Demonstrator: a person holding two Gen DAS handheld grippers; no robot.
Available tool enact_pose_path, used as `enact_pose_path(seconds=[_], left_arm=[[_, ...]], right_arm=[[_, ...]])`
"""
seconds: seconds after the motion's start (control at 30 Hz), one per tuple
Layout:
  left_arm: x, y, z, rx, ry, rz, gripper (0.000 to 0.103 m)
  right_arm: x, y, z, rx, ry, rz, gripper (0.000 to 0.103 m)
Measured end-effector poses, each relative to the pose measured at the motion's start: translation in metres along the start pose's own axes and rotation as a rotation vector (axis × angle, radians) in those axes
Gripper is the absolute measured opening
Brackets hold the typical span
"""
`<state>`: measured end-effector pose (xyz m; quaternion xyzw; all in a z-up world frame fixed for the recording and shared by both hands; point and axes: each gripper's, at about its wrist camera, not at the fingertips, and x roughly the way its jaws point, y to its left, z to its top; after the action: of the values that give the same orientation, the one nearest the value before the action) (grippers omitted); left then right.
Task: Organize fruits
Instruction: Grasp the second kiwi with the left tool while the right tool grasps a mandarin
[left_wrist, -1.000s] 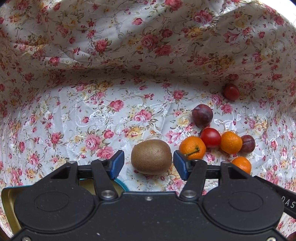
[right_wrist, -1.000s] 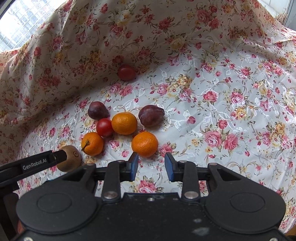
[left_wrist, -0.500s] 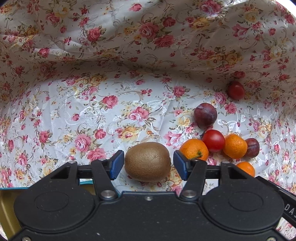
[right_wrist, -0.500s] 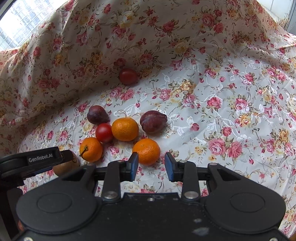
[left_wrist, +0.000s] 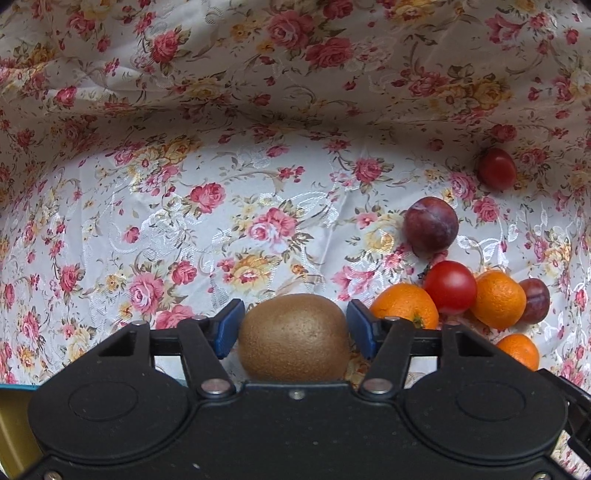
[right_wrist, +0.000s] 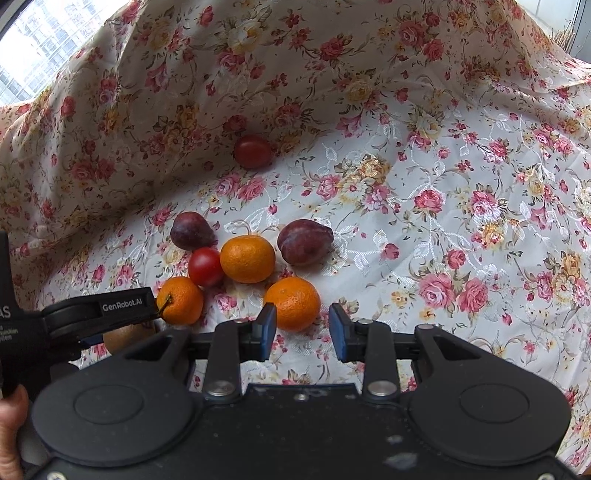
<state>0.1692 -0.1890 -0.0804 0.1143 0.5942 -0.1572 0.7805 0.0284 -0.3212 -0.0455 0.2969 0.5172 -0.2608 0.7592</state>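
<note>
Left wrist: my left gripper (left_wrist: 293, 328) straddles the kiwi (left_wrist: 294, 338) on the floral cloth (left_wrist: 221, 221); pads at its flanks, contact unclear. Off-centre squeeze could squirt it into the nearest mandarin (left_wrist: 404, 310).

Right wrist: right gripper (right_wrist: 303, 332) gapes empty before another mandarin (right_wrist: 292, 303).

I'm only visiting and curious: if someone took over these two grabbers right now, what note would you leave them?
Left gripper: open, its jaws either side of the kiwi, which lies on the floral cloth; no firm grip visible.
Right gripper: open, empty, just short of an orange.
Loose on the cloth: three oranges, two plums, two tomatoes.
Done: nothing visibly sorted.
Left: grip the kiwi, then organize the rest.
</note>
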Motion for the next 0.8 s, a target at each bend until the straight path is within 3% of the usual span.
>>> enact_pose_path(seconds=[0.3, 0.47, 0.57, 0.67, 0.8], left_arm=[[-0.020, 0.003, -0.007, 0.009, -0.007, -0.042, 0.062], [-0.038, 0.012, -0.010, 0.026, -0.029, -0.047, 0.059], [-0.054, 0.018, -0.010, 0.027, -0.058, -0.064, 0.044], [-0.068, 0.028, -0.008, 0.011, -0.074, -0.102, 0.044], [-0.070, 0.032, -0.008, 0.008, -0.054, -0.144, 0.044]], right_arm=[[0.012, -0.005, 0.010, 0.154, 0.034, 0.053, 0.034], [0.020, 0.004, 0.013, 0.157, -0.009, -0.040, 0.042], [0.032, 0.006, 0.014, 0.144, 0.007, -0.083, 0.044], [0.043, 0.002, 0.011, 0.157, 0.045, -0.054, 0.043], [0.044, 0.015, 0.004, 0.084, 0.012, -0.095, 0.042]])
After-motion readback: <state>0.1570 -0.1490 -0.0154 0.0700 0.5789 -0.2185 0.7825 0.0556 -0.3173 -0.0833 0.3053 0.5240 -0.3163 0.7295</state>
